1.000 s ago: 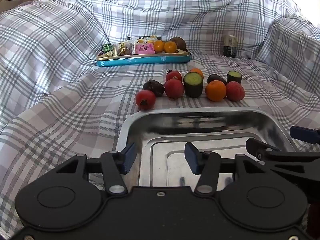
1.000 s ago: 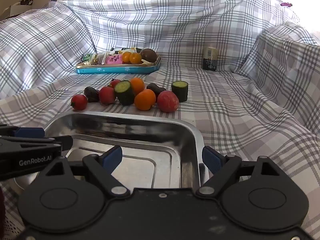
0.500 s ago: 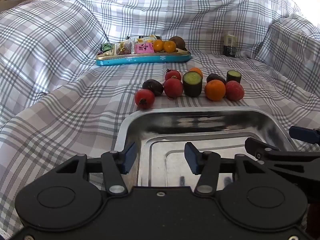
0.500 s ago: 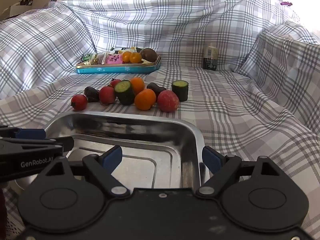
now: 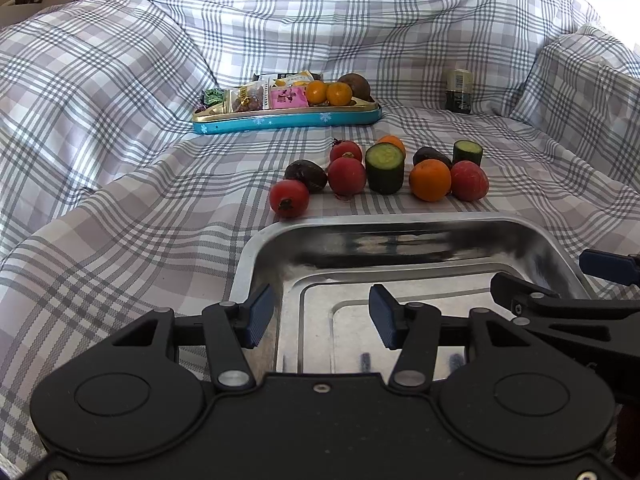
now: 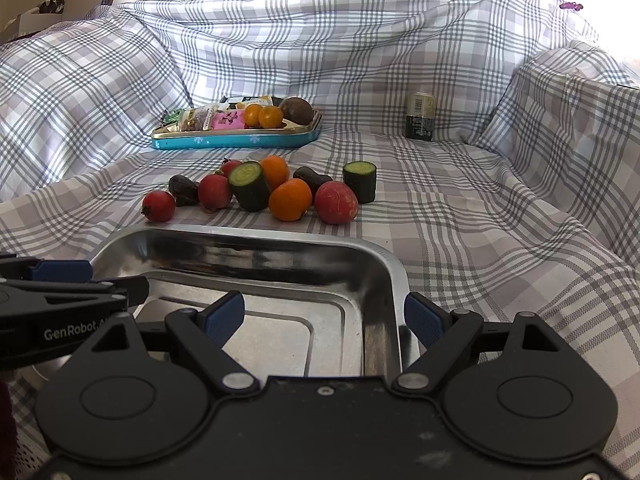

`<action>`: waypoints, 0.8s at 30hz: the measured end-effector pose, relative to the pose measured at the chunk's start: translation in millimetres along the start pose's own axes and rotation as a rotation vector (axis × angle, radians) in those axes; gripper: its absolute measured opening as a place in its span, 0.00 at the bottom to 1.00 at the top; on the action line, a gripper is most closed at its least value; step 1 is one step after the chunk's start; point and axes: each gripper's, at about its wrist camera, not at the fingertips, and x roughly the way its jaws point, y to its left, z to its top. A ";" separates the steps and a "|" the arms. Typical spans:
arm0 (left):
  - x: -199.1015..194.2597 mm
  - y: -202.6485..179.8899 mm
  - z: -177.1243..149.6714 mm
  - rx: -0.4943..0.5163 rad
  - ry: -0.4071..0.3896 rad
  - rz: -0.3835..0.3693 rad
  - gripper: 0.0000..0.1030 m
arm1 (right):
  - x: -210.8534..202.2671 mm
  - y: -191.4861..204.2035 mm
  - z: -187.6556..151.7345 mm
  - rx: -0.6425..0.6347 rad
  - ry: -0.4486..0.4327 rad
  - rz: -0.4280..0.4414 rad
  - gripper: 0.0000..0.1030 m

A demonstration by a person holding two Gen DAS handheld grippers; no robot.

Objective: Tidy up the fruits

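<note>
With both the left gripper (image 5: 318, 314) and right gripper (image 6: 324, 318) spread wide and empty over the near tray (image 5: 256, 248), the fruits (image 5: 378, 174) lie bunched just beyond its far rim, so a careless grab could send neighbours rolling across the soft cloth (image 5: 120, 208).

Black hand-held gripper (image 5: 320, 316), blue pads (image 5: 259, 316)

Both wrist views sit low and close over the near end of the steel tray (image 5: 256, 256) (image 6: 394, 268), facing forward toward the fruit (image 5: 430, 180) (image 6: 290, 200) and the teal tin (image 5: 288, 120) (image 6: 236, 141) beyond. The left view looks from the tray's left side, the right from its right. They share tray, fruit, tin, can (image 5: 459, 91) (image 6: 420, 116) and plaid cloth (image 5: 120, 200) (image 6: 480, 220).
</note>
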 end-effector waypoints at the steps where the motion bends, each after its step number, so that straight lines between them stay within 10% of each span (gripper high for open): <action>1: 0.2 0.0 -0.1 0.001 0.000 0.001 0.57 | 0.0 -0.2 0.1 0.000 0.000 0.000 0.88; 24: 0.4 -1.2 0.4 0.009 -0.001 0.004 0.57 | 0.7 -0.3 -0.1 0.002 0.000 0.002 0.88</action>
